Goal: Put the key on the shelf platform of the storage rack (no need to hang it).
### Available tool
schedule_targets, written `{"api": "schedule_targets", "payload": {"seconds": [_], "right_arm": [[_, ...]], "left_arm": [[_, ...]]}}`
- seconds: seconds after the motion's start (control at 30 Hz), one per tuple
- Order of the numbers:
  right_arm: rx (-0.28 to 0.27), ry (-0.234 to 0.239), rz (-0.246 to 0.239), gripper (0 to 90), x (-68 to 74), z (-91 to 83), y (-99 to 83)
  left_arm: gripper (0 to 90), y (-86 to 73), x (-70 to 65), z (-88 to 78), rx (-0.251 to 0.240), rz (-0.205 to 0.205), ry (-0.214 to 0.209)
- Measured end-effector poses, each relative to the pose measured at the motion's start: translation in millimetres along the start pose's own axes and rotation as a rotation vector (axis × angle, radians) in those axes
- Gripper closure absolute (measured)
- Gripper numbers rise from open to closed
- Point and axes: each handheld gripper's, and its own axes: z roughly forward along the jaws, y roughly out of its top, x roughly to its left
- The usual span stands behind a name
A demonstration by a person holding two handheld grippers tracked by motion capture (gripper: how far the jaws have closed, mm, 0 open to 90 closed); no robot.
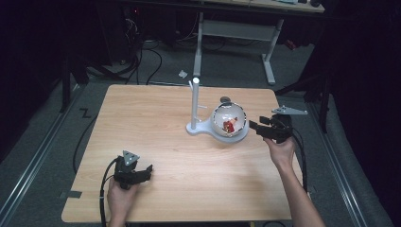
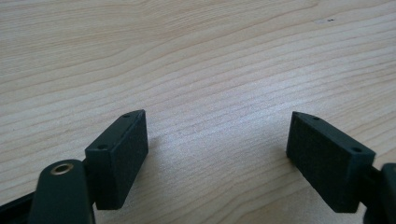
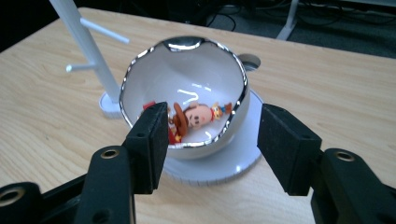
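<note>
With your right gripper [image 3: 212,144] jaws apart and clear of the cup [image 3: 187,93], which sits on its saucer [image 3: 233,163] right of the white stand [image 1: 194,106], you seem done placing it; next, back away cleanly, left gripper [image 2: 217,154] open near-left.

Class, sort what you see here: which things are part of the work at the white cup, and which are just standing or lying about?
In the job:
- cup with a cartoon figure inside
- saucer under it
- right gripper, open, beside the cup

Lying about:
- white peg stand
- left gripper, open over bare table
- desk behind
</note>
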Motion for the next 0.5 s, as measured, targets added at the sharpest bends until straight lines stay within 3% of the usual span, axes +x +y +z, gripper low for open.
{"api": "schedule_targets", "payload": {"seconds": [0.27, 0.5], "right_arm": [[-0.017, -0.004, -0.003, 42.7, 1.2, -15.3, -8.6], [-0.043, -0.001, 0.029, 40.0, -4.0, -26.4, -22.1]], "left_arm": [[21.2, 0.1, 0.0, 0.0, 0.001, 0.000, 0.000], [21.0, -0.1, 0.1, 0.0, 0.000, 0.003, -0.001]]}}
